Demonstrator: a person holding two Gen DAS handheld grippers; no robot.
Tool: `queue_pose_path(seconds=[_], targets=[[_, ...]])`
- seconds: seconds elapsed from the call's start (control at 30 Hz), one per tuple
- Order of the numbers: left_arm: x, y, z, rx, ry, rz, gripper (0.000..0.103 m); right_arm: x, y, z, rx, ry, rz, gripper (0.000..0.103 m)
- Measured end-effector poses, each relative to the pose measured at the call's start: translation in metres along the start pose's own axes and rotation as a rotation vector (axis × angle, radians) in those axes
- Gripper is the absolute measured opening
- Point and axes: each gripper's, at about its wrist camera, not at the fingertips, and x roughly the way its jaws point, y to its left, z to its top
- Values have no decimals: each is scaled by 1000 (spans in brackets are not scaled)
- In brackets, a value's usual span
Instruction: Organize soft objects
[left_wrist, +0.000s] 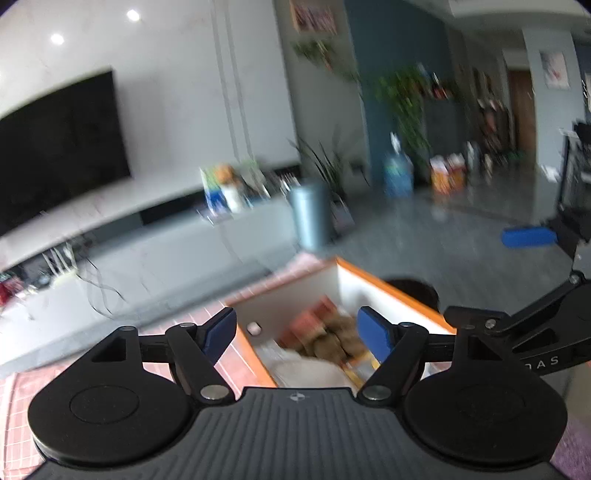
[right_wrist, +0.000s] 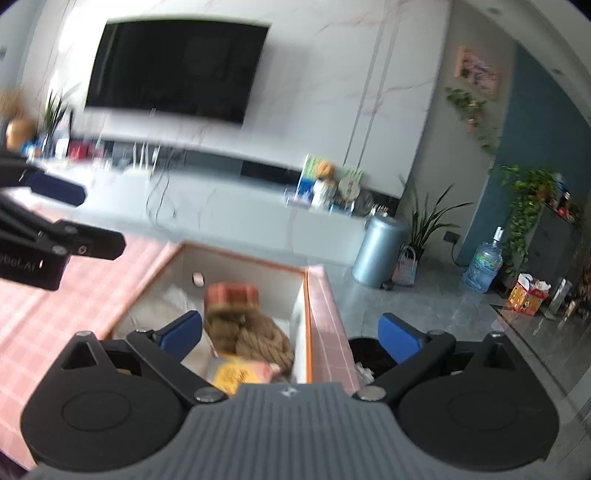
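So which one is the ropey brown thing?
Find the pink checked table, then the orange-rimmed box sunk into it. The ropey brown thing lies inside, nearest the camera: the only lumpy tan, twisted bundle, beside a red-orange checked pack.

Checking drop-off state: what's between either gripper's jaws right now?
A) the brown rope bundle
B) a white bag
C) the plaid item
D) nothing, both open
D: the left gripper and right gripper both stand wide open with empty gaps, while the rope bundle lies in the box beyond them.
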Motion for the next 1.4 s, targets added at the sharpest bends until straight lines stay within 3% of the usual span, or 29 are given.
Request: queue_pose_path(seconds=[0.2,0.4,0.53,0.73,1.13,1.4], targets=[[-39,4,-14,-102,-167,132,98,-30,10,-9,138,-114,-16,100],[-57,7,-42,-173,-259,215,99,-57,36,-27,225,-194,-51,100],[-59,8,-60,-210,-221,289,99,-63,56,-43,270,-186,-53,100],[-55,18,-83,-280,-148,335,100,-56,81,-64,237,-129,-51,100],[-55,19,-122,-303,-72,263,101,-35,101,-100,177,-8,-33,100],[-58,12,-133,-305,-50,278,101,-38,104,-103,166,-14,-38,100]])
